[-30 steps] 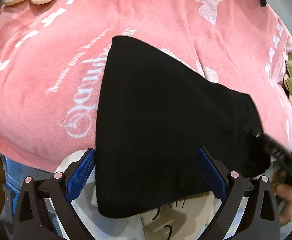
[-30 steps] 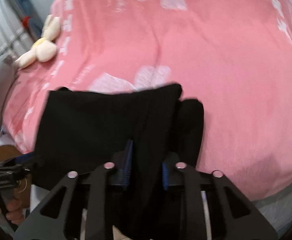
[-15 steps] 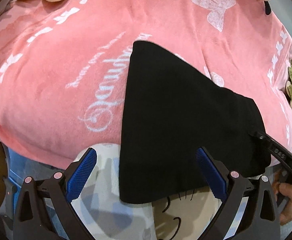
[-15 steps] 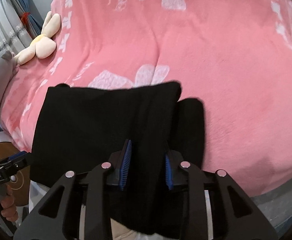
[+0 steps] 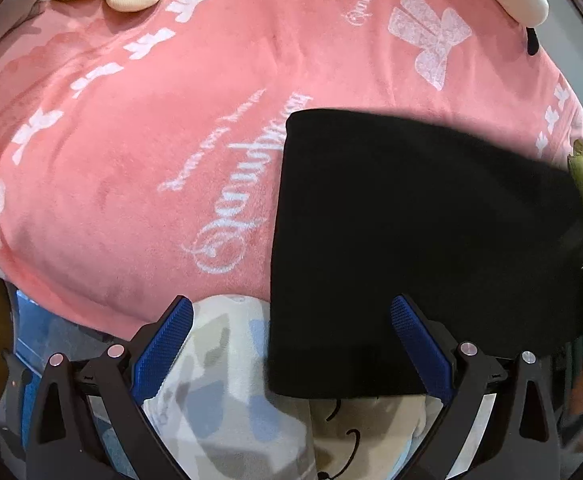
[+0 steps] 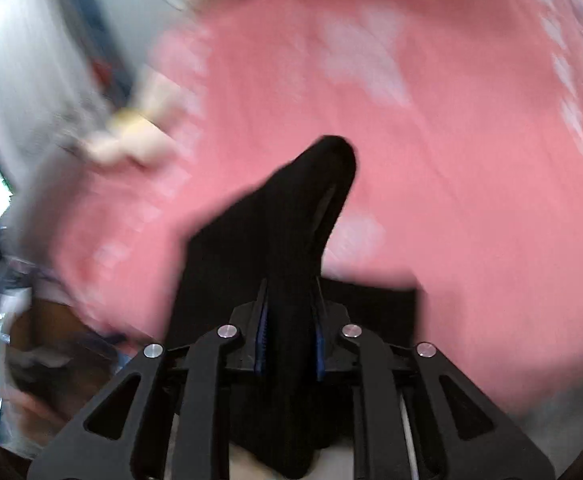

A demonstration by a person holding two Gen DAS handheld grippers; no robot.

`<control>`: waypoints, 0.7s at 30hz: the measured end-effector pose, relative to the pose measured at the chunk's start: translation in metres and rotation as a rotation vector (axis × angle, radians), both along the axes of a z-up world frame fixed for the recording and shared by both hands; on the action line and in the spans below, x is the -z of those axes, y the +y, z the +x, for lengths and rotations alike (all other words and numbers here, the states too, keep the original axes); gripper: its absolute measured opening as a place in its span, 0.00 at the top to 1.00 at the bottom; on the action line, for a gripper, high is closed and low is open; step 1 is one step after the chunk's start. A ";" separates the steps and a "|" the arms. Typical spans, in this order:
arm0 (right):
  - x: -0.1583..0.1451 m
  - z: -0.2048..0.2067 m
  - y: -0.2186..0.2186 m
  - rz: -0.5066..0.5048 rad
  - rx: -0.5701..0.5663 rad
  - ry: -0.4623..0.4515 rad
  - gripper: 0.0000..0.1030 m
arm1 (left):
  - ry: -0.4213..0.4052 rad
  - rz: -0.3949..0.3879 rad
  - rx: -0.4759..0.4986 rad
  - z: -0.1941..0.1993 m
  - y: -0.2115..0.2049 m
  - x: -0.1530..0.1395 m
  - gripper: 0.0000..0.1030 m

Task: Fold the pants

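Pinching black pants (image 6: 291, 240), right tongs (image 6: 289, 344) angled down (view blurred); left tongs (image 5: 291, 344) spread, empty.

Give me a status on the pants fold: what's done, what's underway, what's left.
Done: the black pants already lie as a compact folded rectangle at the near edge of the pink blanket. In hand: the right tongs are shut on a bunched fold of the pants, raised off the bed; the left tongs are open and hold nothing. Left: laying that fold down flat and letting go.

Black pants (image 5: 423, 240), folded flat, draped over pink bed edge, one corner lifted
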State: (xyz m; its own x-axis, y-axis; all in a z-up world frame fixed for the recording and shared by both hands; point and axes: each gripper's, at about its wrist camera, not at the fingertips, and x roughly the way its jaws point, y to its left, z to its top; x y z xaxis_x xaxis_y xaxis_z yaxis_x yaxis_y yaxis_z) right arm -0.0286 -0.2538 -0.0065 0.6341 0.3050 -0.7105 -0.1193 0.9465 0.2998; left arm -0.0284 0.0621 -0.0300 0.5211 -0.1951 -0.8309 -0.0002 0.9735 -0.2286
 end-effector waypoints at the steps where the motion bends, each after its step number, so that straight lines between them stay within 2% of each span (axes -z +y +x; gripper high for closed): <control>1: 0.033 0.004 -0.007 -0.067 0.043 0.100 0.83 | 0.011 -0.004 0.000 0.001 -0.001 0.005 0.05; 2: 0.062 0.003 -0.013 -0.116 0.082 0.169 0.76 | 0.020 -0.013 0.004 0.002 -0.003 0.009 0.05; 4: 0.055 -0.009 -0.021 -0.020 0.114 0.109 0.73 | 0.045 -0.016 0.014 0.005 -0.006 0.016 0.05; 5: 0.047 -0.011 -0.020 -0.010 0.125 0.097 0.64 | 0.048 -0.013 0.020 0.005 -0.008 0.018 0.05; 6: 0.037 -0.011 -0.018 -0.027 0.134 0.066 0.52 | 0.048 -0.005 0.024 0.006 -0.011 0.020 0.05; 7: 0.029 -0.011 -0.016 -0.049 0.130 0.038 0.45 | 0.048 0.000 0.032 0.007 -0.015 0.021 0.05; 8: 0.024 -0.010 -0.012 -0.076 0.109 0.015 0.33 | 0.043 -0.005 0.048 0.009 -0.018 0.022 0.05; 9: 0.024 -0.008 -0.010 -0.095 0.102 0.011 0.30 | 0.040 -0.005 0.073 0.012 -0.025 0.025 0.05; 11: 0.032 -0.004 -0.010 -0.125 0.091 0.024 0.30 | 0.040 -0.001 0.091 0.019 -0.032 0.031 0.05; 13: 0.050 0.001 -0.014 -0.096 0.094 0.085 0.30 | 0.044 -0.013 0.102 0.028 -0.037 0.043 0.05; 16: 0.077 0.004 -0.022 0.013 0.092 0.151 0.30 | 0.097 -0.032 0.085 0.043 -0.039 0.066 0.05; 19: 0.094 0.007 -0.029 0.138 0.105 0.172 0.31 | 0.062 -0.035 0.120 0.049 -0.044 0.077 0.05; 21: 0.106 0.011 -0.031 0.229 0.101 0.196 0.43 | 0.046 -0.076 0.125 0.053 -0.044 0.079 0.05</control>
State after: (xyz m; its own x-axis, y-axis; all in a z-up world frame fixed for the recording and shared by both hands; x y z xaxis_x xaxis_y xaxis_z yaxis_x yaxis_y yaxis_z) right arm -0.0171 -0.2849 -0.1123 0.5266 0.4138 -0.7426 0.0527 0.8559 0.5144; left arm 0.0242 0.0182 -0.1090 0.4507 -0.3193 -0.8336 0.1080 0.9465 -0.3042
